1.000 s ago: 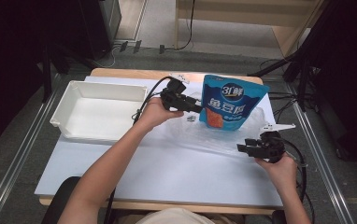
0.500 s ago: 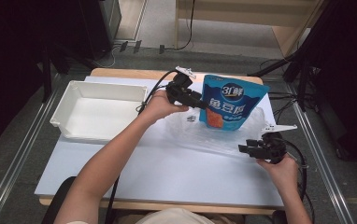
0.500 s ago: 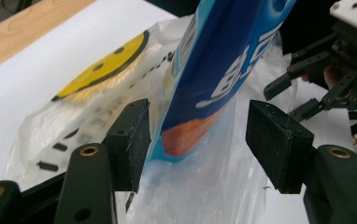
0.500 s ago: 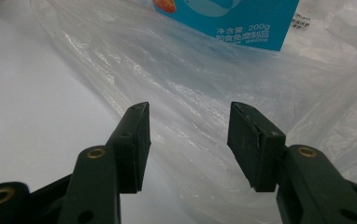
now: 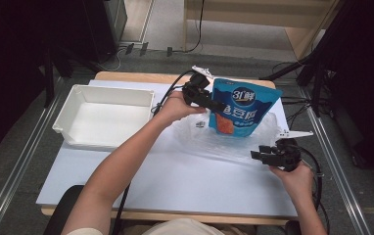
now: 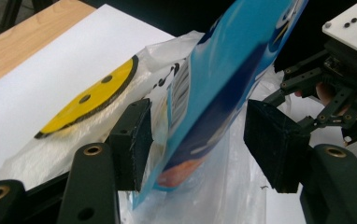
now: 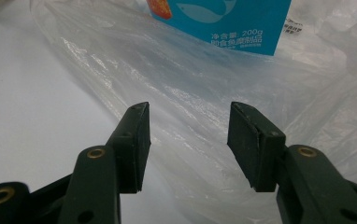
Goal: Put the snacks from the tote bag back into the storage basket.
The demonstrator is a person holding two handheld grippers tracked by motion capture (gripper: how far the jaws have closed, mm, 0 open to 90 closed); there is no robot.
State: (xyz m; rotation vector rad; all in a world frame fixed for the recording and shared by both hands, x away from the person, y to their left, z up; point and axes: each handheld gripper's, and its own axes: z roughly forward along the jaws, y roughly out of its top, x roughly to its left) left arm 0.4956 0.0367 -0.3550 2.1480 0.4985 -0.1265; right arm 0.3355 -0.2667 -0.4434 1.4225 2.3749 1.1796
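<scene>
Since the earlier frame I have moved the left gripper up and toward the far edge of the worktop, and the blue pouch now stands more upright than before; the right gripper has held its place.

Room: grey floor beyond the worktop, with cables on it, a light wooden frame at the back, and dark equipment on both sides.

Worktop: wooden edge at the far side, covered by a white sheet. A white tray sits on the sheet at my left.

Clear plastic bag: lies crumpled on the sheet at centre right, beneath and around the pouch's lower end. In the left gripper view a yellow smiley print shows on it.

Blue pouch: stands on the bag near the far right of the worktop, printed face toward me.

Left gripper: its fingers stand either side of the pouch's edge. The right pad is clear of the pouch; I cannot tell whether the left pad touches it, so there is no grip.

Right gripper: near the right edge, pointing at the bag. Its fingers are spread wide with nothing clamped.
</scene>
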